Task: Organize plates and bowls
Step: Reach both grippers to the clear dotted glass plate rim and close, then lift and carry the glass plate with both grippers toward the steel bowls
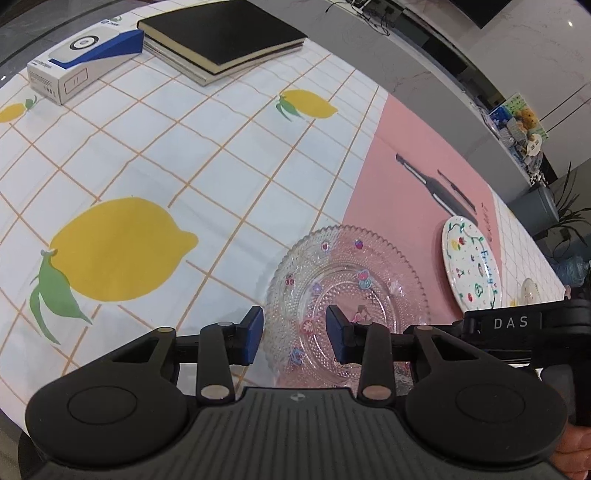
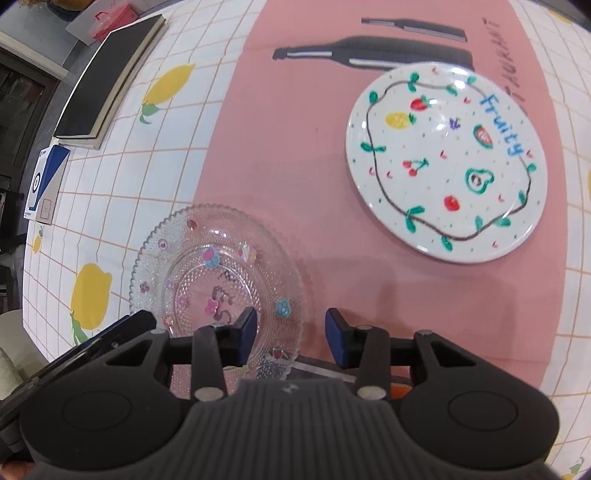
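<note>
Nothing looks organized yet, as far as I can judge. The clear glass plate (image 2: 218,284) with its beaded rim and small flower stickers lies flat, straddling the edge where the pink placemat (image 2: 295,155) meets the lemon-print tablecloth (image 1: 184,147). The white "Fruity" plate (image 2: 447,162) sits flat further out on the same mat, well apart from the glass one. The two are not stacked, and I see no bowl clearly; a small pale round thing at the far right of my left view is too small to name.

My left gripper (image 1: 295,339) hangs over the near part of the glass plate, blue pads spread apart and holding nothing. My right gripper (image 2: 291,341) hovers at the plate's right rim, one pad above the glass and the other above bare mat, also spread and empty.

So all the work seems left: lift one plate and set it with the other.

Around me, a black notebook (image 1: 225,33) rests on another book, with a white and blue box (image 1: 85,59) just beside it, both well away. Nothing lies between the two plates, so the path across the mat looks free. The thin, flat glass rim may be awkward to pinch.
</note>
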Demonstrator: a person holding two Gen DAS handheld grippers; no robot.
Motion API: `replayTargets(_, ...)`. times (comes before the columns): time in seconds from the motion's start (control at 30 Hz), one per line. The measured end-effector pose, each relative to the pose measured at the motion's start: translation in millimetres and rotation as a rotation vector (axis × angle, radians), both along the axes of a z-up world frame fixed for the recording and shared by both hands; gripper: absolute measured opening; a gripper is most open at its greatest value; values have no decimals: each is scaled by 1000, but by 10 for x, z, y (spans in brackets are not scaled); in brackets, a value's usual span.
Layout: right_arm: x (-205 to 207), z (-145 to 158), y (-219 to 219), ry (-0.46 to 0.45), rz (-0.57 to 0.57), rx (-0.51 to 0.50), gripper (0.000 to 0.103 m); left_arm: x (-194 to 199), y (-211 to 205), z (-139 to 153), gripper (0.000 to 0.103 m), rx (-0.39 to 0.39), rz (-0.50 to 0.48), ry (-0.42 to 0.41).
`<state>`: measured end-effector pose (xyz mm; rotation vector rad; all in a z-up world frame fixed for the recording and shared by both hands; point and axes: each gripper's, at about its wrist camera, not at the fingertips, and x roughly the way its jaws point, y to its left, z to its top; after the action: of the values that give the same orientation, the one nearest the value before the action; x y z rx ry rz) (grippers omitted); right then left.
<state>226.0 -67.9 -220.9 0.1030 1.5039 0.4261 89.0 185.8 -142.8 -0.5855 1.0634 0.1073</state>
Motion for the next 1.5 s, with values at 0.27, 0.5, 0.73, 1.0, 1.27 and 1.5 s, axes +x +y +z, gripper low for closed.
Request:
replayTargets(0.27, -36, -17, 73, 6, 23, 10, 34, 26, -43, -40, 37, 18, -2, 22)
replayTargets(0.5, -47, -20, 106, -13, 43, -33, 23, 105, -57, -19, 20, 73, -12, 91)
replayTargets(0.73, -8, -35, 167, 4, 79, -59, 23, 226, -84, 10, 21, 94, -25, 164)
replayTargets(1.0, 33, -58, 236, 28, 88, -78, 21, 293, -54, 9, 21, 69, -21, 213)
replayTargets(1.27, 52, 21, 238, 16, 85, -83, 16, 331, 32, -18, 20, 4, 3, 261)
replayTargets(1.5, 68, 148, 215, -8, 71, -80, 14, 373, 62, 34, 20, -27, 10, 278)
